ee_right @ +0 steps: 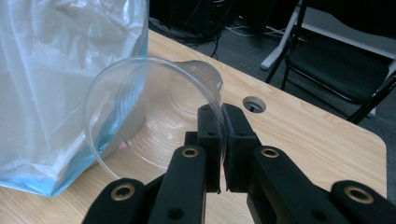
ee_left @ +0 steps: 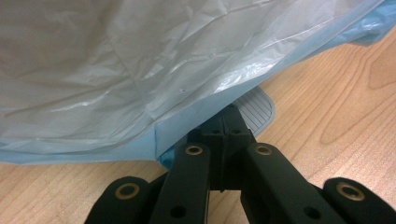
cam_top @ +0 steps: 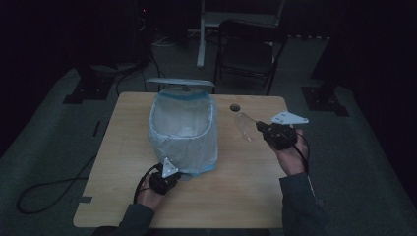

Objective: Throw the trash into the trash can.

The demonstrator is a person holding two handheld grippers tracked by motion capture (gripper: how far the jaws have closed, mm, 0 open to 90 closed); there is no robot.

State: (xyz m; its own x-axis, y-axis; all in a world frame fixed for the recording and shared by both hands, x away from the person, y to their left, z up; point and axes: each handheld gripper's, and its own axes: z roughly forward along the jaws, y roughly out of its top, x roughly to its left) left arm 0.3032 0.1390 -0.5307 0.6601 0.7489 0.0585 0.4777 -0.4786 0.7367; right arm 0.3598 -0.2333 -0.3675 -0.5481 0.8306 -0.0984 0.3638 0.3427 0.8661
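A small bin lined with a white and pale blue plastic bag [cam_top: 184, 130] stands mid-table, its lid [cam_top: 181, 82] raised at the back. My left gripper [cam_top: 176, 173] is at the bin's front base. Its jaws [ee_left: 227, 119] are shut, their tips tucked under the bag's blue hem against a grey ribbed pedal [ee_left: 256, 105]. My right gripper [cam_top: 260, 127] hangs right of the bin, shut on the rim of a clear plastic cup [cam_top: 243, 125]. The cup [ee_right: 154, 116] lies on its side in the air, mouth toward the camera, with the jaws [ee_right: 220, 112] pinching its wall. The bag [ee_right: 56, 70] is close on its left.
The wooden table [cam_top: 236, 196] has a round cable hole [cam_top: 234, 107] behind the cup. A black folding chair [cam_top: 248, 51] stands beyond the far edge. A cable [cam_top: 44, 189] loops on the floor at the left. The room around is dark.
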